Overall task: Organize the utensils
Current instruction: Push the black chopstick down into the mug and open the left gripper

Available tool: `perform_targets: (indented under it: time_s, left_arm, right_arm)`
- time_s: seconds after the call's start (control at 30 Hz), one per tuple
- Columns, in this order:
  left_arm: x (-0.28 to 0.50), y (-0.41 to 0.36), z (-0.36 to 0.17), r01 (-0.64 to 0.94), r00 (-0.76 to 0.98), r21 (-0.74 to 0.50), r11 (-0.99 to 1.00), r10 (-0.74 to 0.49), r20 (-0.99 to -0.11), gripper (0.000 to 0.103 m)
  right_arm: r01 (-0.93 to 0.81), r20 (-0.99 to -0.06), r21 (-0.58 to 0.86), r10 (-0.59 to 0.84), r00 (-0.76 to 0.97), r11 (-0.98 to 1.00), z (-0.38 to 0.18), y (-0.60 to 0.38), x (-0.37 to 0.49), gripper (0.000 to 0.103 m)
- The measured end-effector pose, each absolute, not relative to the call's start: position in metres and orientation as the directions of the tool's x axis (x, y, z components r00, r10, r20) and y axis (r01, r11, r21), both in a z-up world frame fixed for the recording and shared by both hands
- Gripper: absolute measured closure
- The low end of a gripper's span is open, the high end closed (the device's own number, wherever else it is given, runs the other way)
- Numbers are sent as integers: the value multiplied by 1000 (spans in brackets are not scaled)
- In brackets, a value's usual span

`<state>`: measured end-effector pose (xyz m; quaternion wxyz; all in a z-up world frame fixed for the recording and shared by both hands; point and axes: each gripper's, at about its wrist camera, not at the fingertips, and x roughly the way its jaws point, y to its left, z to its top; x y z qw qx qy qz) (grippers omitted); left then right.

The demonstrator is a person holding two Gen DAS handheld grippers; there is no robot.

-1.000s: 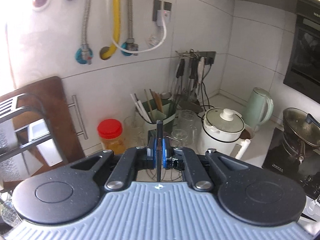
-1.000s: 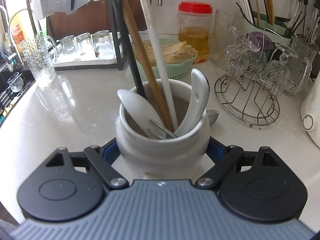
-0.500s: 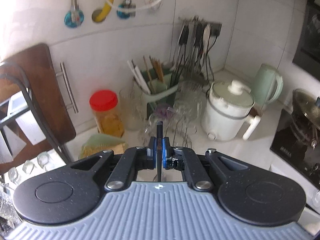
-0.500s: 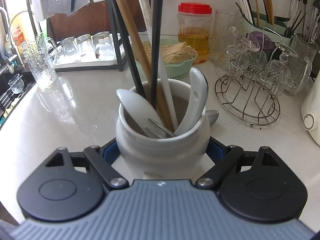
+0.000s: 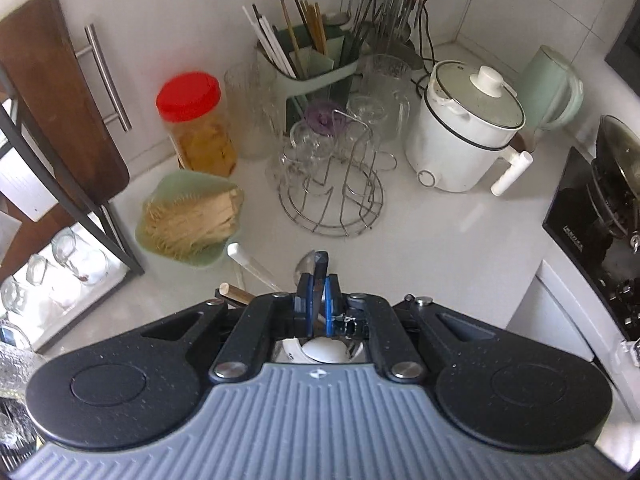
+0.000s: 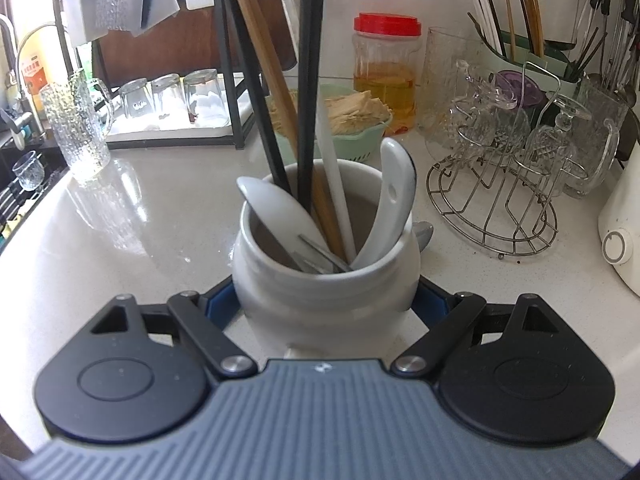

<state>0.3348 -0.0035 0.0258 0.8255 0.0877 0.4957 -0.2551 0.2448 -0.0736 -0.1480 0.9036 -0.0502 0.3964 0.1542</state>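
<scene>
My right gripper point(image 6: 324, 305) is shut on a white ceramic jar point(image 6: 326, 296) that stands on the white counter. The jar holds two white spoons point(image 6: 280, 216), a wooden chopstick point(image 6: 276, 80), a white chopstick point(image 6: 334, 168), a leaning black chopstick point(image 6: 256, 100) and some metal cutlery. My left gripper point(image 5: 316, 300) is shut on another black chopstick point(image 5: 320, 266), which stands upright. In the right wrist view, the lower part of this black chopstick point(image 6: 306, 80) reaches down into the jar. Below the left gripper's pads a white spoon point(image 5: 324, 350) shows in the jar's mouth.
A green utensil holder point(image 5: 316, 68) with chopsticks stands at the back wall. Before it are a wire rack of glasses point(image 5: 332, 184), a red-lidded jar point(image 5: 192, 120) and a green basket point(image 5: 188, 216). A white electric pot point(image 5: 464, 132) and a stove stand right, a dish rack left.
My left gripper has sunk and tipped downward over the jar. The black chopstick it holds has come into the right wrist view and gone down into the jar. The right gripper kept still.
</scene>
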Motion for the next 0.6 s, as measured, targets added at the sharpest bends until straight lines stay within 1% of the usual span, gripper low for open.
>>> perform_targets:
  time_s: [0.23,0.37,0.53,0.57,0.6]
  left_arm:
    - [343,3,22,463,329,-154,873,-331,-885,96]
    - [346,8,7,424,267,-195,884,-328,-906,96]
    - [345,13,0,395,263,-217,893,-336,-904,96]
    - [343,13,1,397,266,-219,891,-340,-902,92]
    - [342,13,2,401,270,-220,889,-344,-899,81]
  right_arm:
    - [-333,-731,31,248,636,943,-148,-74,244,12]
    - [-330,-731,32,247,636,943,-148,-75,242,12]
    - [-326,-731,34,246,636,945,-148,-75,241,12]
    - [-325,-731,34,245,636,945,-148,-75,241,12]
    - [-325,-731,34,245,636,945,-148,-75,241,12]
